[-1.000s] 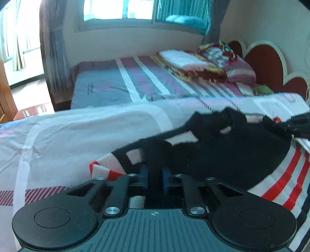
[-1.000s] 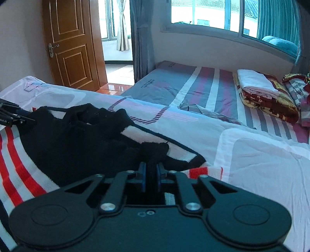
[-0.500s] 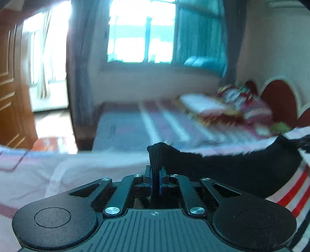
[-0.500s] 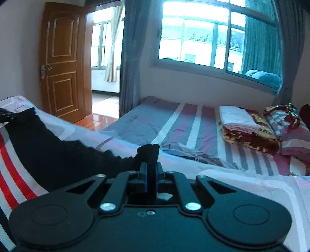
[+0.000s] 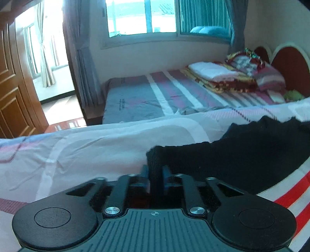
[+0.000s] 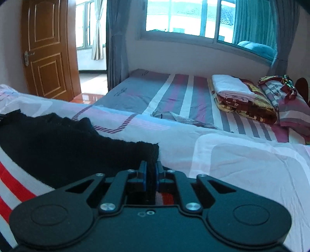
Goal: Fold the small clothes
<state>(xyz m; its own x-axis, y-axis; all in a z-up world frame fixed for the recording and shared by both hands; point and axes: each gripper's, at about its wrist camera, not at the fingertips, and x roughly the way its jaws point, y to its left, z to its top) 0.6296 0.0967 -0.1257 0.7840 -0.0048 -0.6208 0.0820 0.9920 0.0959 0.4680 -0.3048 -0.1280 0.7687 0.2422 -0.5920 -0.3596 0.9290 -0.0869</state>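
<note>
White and pink bedsheet fills the foreground bed, with a striped second bed behind it under the window. Black sweater with red and white bands stretches crosswise between the two claws. Left claw is clamped tight on its black corner, cloth trailing rightward; right claw pinches the opposite corner, cloth trailing leftward. Only the right view shows the wooden door's handle.
</note>
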